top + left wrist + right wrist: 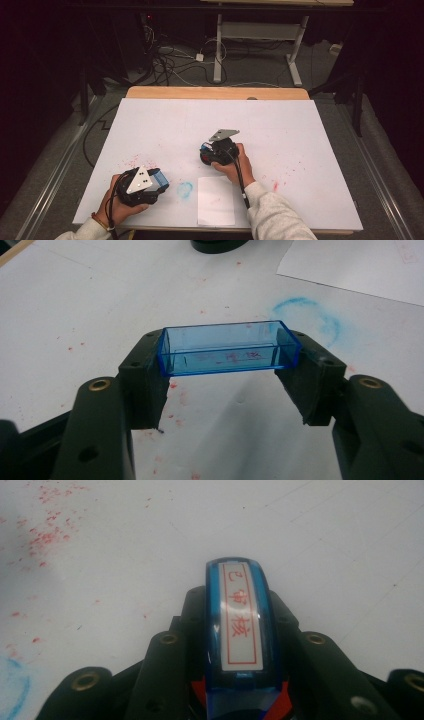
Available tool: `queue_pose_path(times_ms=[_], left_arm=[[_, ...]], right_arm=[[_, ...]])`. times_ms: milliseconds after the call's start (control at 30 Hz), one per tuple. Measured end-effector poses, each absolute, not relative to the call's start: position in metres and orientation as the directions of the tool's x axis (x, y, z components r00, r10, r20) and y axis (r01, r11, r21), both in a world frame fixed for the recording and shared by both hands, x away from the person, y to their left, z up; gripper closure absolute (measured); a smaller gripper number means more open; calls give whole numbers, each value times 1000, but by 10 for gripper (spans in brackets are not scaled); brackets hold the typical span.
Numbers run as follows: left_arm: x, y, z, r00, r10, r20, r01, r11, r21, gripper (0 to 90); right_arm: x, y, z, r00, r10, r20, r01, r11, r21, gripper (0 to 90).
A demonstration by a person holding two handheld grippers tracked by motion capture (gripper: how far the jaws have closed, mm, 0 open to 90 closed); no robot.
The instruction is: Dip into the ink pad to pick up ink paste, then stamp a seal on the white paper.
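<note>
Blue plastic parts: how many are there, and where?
2. A clear blue cap is clamped between the left gripper's jaws. A blue stamp with a red-lettered face is clamped in the right gripper. The blue ring is only ink.

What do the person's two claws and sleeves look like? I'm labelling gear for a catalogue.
Both claws are black: the left claw and the right claw each carry a grey three-cornered plate on top and trail a black cable. Up close, the jaws are chunky matte black with brass-coloured rivets. The person wears light grey sleeves, and an orange-brown wristband on the left wrist.
</note>
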State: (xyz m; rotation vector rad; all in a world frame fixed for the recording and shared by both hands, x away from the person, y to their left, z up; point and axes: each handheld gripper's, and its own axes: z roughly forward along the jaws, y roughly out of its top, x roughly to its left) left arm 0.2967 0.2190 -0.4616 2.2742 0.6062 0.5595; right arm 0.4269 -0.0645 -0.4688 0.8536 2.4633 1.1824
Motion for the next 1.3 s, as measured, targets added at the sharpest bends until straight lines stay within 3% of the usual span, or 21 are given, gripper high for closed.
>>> queue_pose_path(times_ms=[300, 1300], left_arm=[[301, 221, -462, 795, 570, 206, 264, -633, 728, 390], [299, 217, -463, 798, 565, 212, 262, -641, 722, 390]], right_arm=[[424, -65, -464, -790, 613, -13, 381, 507, 773, 697], [390, -119, -397, -747, 664, -7, 301, 349, 887, 696]])
